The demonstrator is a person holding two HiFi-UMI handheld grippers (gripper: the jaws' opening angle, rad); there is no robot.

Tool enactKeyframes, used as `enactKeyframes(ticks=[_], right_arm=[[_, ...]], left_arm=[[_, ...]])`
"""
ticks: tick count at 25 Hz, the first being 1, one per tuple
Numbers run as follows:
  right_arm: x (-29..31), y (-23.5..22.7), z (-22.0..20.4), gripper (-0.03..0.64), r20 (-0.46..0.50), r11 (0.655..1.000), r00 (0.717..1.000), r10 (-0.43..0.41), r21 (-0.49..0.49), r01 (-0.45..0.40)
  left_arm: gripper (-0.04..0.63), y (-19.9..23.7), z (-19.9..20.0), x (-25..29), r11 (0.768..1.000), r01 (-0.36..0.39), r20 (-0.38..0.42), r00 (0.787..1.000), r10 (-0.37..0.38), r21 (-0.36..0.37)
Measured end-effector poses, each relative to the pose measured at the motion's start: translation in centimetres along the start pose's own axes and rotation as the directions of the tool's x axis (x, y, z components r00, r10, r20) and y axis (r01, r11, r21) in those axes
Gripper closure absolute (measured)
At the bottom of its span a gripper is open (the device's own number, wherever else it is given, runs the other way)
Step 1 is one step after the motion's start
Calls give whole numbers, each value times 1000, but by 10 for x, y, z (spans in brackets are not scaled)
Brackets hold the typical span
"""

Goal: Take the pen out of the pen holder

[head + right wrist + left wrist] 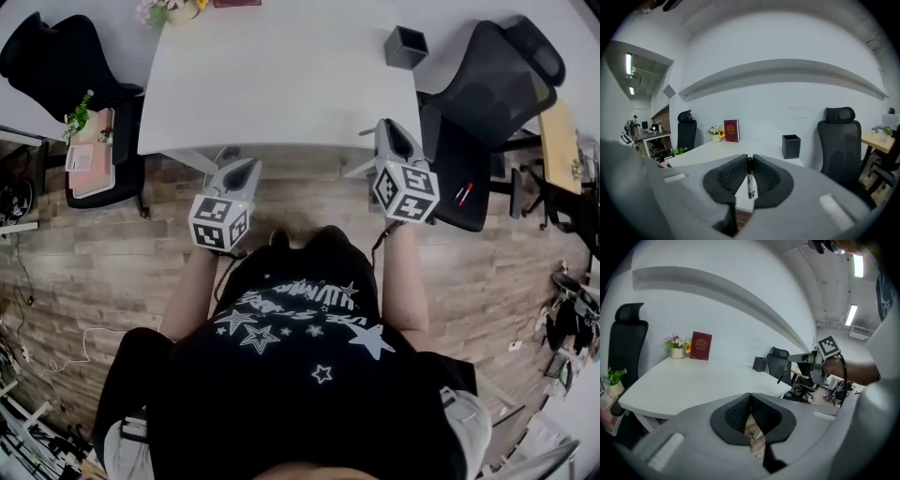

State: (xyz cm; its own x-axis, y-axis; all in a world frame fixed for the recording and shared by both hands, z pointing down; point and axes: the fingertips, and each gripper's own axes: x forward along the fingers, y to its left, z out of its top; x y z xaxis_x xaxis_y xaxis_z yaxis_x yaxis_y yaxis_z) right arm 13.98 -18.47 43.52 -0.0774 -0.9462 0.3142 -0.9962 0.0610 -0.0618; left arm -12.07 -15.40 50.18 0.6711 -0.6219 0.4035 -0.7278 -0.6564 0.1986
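A white table (281,84) stands in front of me, and behind it is a plain white wall (787,103) with a long curved ledge (787,68) running across it. The floor (94,262) under me is grey-brown wood plank. One black office chair (56,56) stands at the table's left end and another chair (487,84) at its right end. Just past that one is a wooden desk (561,141). Strip lights (851,314) glow on the ceiling.
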Motion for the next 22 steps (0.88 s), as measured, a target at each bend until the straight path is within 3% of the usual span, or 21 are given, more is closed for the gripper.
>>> enactKeyframes(ticks=[8, 22], right_arm=[[-17, 5, -12, 580, -44, 1000, 999, 9, -14, -10], [-112, -16, -46, 580, -35, 998, 998, 54, 15, -54]], left_arm=[[584, -8, -2, -8, 1000, -9, 13, 1000, 9, -4], [584, -99, -15, -32, 996, 5, 12, 1000, -6, 84]])
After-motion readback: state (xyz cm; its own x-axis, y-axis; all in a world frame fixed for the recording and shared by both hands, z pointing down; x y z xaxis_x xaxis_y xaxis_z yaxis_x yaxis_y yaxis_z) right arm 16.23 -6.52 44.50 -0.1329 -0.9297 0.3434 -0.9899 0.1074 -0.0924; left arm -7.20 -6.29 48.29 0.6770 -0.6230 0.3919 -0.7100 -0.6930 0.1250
